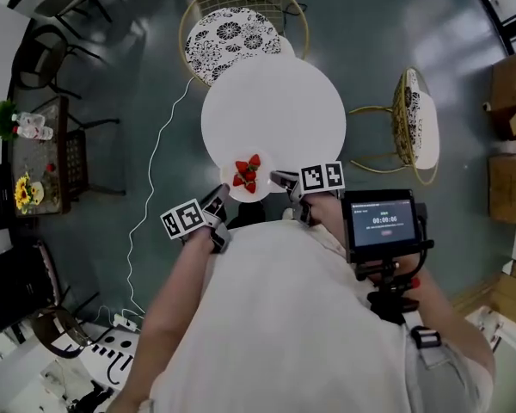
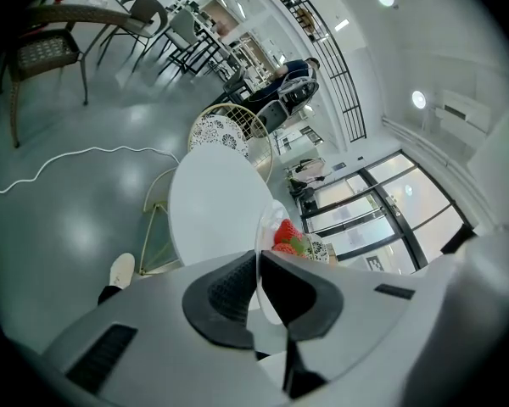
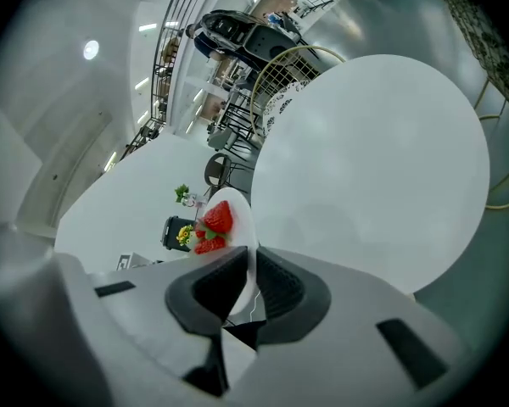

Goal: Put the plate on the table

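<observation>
A small white plate (image 1: 241, 189) carrying strawberries (image 1: 248, 173) is held over the near edge of the round white table (image 1: 273, 114). My left gripper (image 1: 215, 211) is shut on the plate's left rim and my right gripper (image 1: 284, 181) is shut on its right rim. In the left gripper view the plate (image 2: 268, 227) stands edge-on between the jaws of the left gripper (image 2: 258, 271), with the strawberries (image 2: 287, 236) beyond. The right gripper view shows the plate (image 3: 237, 227) pinched in the right gripper (image 3: 251, 271), strawberries (image 3: 215, 225) to its left and the table (image 3: 365, 168) ahead.
A gold wire chair with a patterned cushion (image 1: 232, 33) stands at the table's far side, another (image 1: 413, 123) at its right. A white cable (image 1: 155, 170) runs over the grey floor on the left. A dark side table with flowers (image 1: 34, 153) sits far left; cardboard boxes (image 1: 509, 136) far right.
</observation>
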A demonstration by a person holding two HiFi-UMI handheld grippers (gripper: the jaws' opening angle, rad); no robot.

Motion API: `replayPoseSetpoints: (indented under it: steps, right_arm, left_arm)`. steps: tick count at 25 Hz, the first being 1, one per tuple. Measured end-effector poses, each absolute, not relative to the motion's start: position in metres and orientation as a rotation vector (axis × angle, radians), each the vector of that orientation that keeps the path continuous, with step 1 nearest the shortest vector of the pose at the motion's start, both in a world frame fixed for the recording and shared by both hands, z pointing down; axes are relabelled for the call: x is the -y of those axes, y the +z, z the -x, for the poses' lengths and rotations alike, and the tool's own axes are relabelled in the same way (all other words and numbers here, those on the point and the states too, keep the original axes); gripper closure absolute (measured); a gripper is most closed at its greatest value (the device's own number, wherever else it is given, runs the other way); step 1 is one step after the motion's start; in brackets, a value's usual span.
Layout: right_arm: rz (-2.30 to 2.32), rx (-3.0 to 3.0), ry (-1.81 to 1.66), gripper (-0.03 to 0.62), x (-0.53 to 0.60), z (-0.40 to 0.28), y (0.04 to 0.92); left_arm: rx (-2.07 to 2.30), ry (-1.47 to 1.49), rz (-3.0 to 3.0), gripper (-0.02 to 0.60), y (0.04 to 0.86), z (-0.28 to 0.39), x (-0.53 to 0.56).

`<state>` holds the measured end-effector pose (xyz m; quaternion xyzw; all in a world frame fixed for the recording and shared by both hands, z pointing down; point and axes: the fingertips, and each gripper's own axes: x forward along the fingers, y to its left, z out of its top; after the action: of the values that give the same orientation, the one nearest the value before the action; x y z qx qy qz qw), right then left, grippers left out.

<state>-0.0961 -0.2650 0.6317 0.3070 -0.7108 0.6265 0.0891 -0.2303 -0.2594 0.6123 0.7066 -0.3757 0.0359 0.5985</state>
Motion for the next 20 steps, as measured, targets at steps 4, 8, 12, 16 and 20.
replayPoseSetpoints:
  steps: [4, 8, 12, 16, 20]
  right_arm:
    - [-0.925, 2.08, 1.874, 0.56, 0.31, 0.122, 0.657]
    - [-0.973, 2.06, 1.869, 0.56, 0.323, 0.123, 0.658]
    - [-1.046, 2.062, 1.855, 0.56, 0.334, 0.119, 0.651]
    - [-1.103, 2.059, 1.848, 0.56, 0.346, 0.124, 0.651]
    - [-1.153, 2.036, 1.869, 0.56, 0.351, 0.123, 0.657]
  left_arm:
    - [0.845, 0.09, -1.626, 0.558, 0.64, 0.256, 0.309]
    - [0.805, 0.106, -1.64, 0.558, 0.645, 0.258, 0.327]
    - [0.758, 0.119, -1.665, 0.558, 0.64, 0.254, 0.342]
    - [0.731, 0.143, -1.661, 0.558, 0.641, 0.26, 0.355]
    - [0.704, 0.195, -1.664, 0.558, 0.647, 0.258, 0.364]
